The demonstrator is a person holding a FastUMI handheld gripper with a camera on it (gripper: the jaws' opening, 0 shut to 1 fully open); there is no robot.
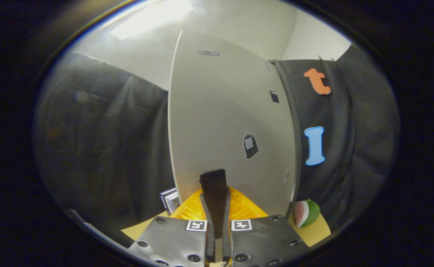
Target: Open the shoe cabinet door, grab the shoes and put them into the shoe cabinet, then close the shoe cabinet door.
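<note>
Gripper view: we see the claw (217, 207) with its two fingers (204, 211) drawn together on a dark flat upright piece (214, 185), which stands between them and rises past their tips; both fingers appear to press on it, one on each side. We cannot tell what this piece is. Under and just ahead of the fingers lies an orange ribbed object (243, 207), spreading out to both sides of them. Beyond it stands the cabinet (232, 122), a tall pale panel facing us, with a small dark tag (250, 145) on its front and a slot-like mark (207, 52) near the top. Whether the door is open or closed we cannot tell from this angle. Left of the cabinet's foot, beside the orange object, stand some small boxes (169, 200). Right of the cabinet's foot a watermelon-slice toy (306, 213) rests on the yellow surface (319, 231). Black cloth (102, 148) hangs on both sides of the cabinet.
</note>
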